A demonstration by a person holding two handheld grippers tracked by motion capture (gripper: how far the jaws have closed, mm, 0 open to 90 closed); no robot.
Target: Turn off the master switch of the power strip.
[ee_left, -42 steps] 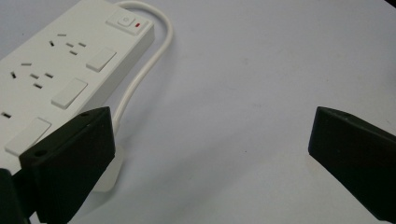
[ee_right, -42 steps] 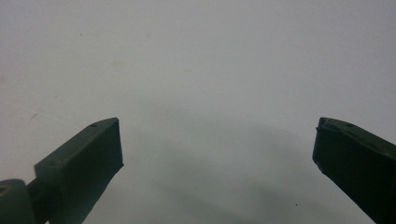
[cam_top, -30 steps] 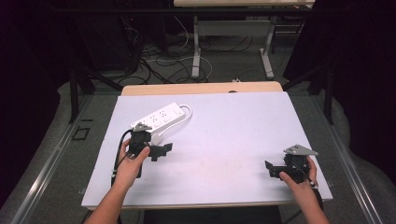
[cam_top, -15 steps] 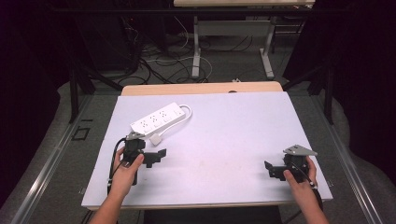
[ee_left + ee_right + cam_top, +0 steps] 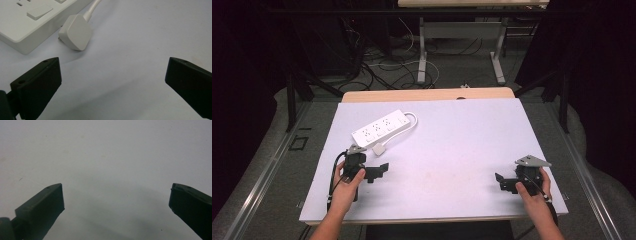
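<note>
A white power strip [image 5: 379, 128] lies on the white table top [image 5: 452, 145] at the back left, its cable looping round to a white plug [image 5: 378, 148] that rests on the board in front of it. In the left gripper view the power strip [image 5: 30, 20] and the plug [image 5: 76, 35] lie just beyond the jaws. My left gripper [image 5: 377, 172] is near the front left, open, with nothing between its jaws. My right gripper [image 5: 503, 183] is at the front right, also open over bare board.
A wooden table edge [image 5: 427, 94] shows behind the white board. Beyond it stand metal table legs [image 5: 422, 50] and loose cables [image 5: 377, 60] on the floor. Dark curtains close in both sides.
My left gripper has drawn back toward the front edge, away from the power strip and plug. The right gripper has stayed in place.
</note>
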